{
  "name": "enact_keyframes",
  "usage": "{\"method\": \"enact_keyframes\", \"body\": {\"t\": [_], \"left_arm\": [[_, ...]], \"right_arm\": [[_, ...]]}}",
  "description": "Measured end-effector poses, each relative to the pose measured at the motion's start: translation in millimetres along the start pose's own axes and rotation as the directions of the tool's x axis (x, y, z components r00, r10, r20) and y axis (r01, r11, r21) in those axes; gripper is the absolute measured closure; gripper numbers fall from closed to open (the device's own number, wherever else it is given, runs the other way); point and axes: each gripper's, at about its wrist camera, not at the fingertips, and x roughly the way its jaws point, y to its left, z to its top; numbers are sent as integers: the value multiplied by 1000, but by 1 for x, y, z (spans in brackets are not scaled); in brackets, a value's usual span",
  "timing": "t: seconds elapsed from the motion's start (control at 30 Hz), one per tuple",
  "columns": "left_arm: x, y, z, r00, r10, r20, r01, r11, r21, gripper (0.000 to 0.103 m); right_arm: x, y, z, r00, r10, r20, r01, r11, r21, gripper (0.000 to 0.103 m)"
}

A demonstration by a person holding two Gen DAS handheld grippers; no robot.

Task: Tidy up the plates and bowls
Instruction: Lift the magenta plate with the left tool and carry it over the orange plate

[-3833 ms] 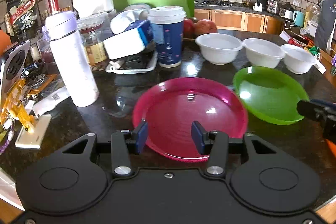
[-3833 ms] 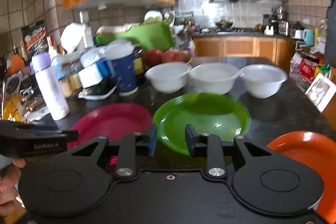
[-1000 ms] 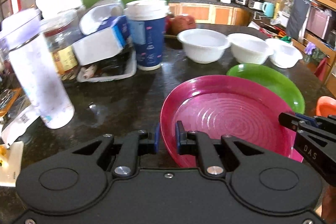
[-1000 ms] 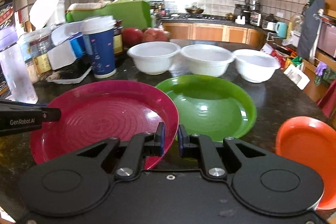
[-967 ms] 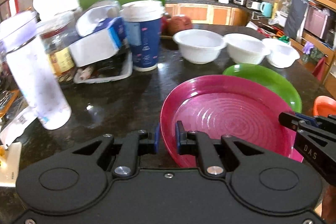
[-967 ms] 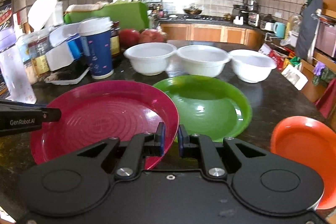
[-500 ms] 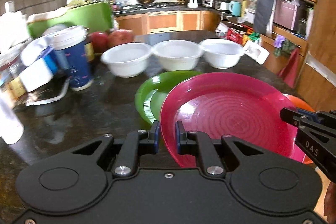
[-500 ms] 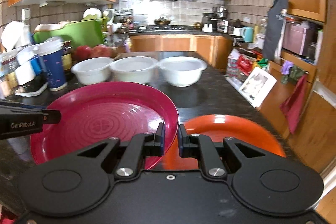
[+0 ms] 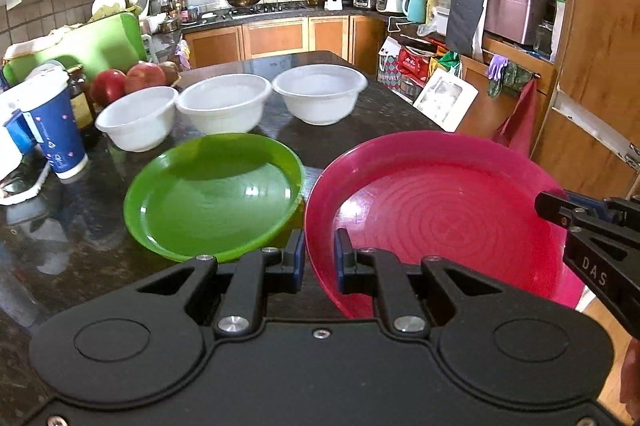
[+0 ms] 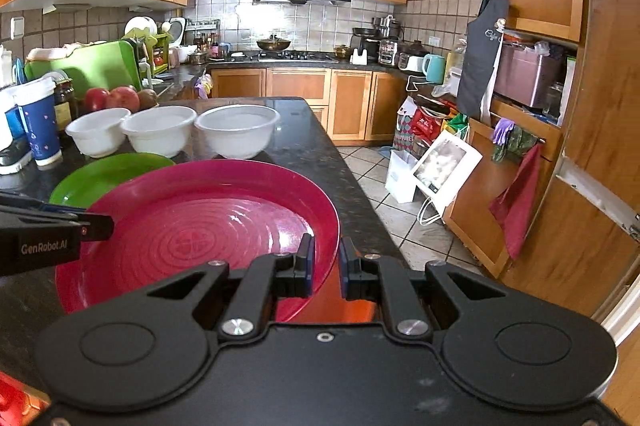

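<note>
Here, the left gripper (image 9: 320, 252) and right gripper (image 10: 326, 260), both angled downward, clamp opposite rims of the magenta plate (image 9: 440, 218).

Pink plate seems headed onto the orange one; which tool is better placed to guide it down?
Probably right: the right tool, shut on the pink plate, has the orange plate directly beneath; the left tool grips the far rim.

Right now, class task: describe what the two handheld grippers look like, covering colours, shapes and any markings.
Both are matte black plastic. The left gripper has a broad flat body with two round embossed discs, silver screw heads, and two slim black fingers tipped with blue pads. The right gripper is built the same. Seen from the side, the left one reads "GenRobot.AI" in pale letters and the right one "DAS".
</note>
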Motion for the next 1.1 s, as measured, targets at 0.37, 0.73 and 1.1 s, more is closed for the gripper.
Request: {"method": "enact_keyframes", "body": {"t": [0.37, 0.73, 1.1], "left_arm": [[5, -29, -13, 998, 56, -38, -57, 998, -26, 83], [11, -37, -16, 994, 96, -51, -99, 994, -41, 84], [15, -40, -15, 994, 89, -61, -91, 995, -37, 72]], "right_arm": [[28, -14, -5, 998, 45, -39, -46, 999, -23, 89], [43, -16, -6, 995, 80, -58, -83, 996, -41, 89], [43, -16, -11, 997, 61, -43, -64, 995, -72, 83]]}}
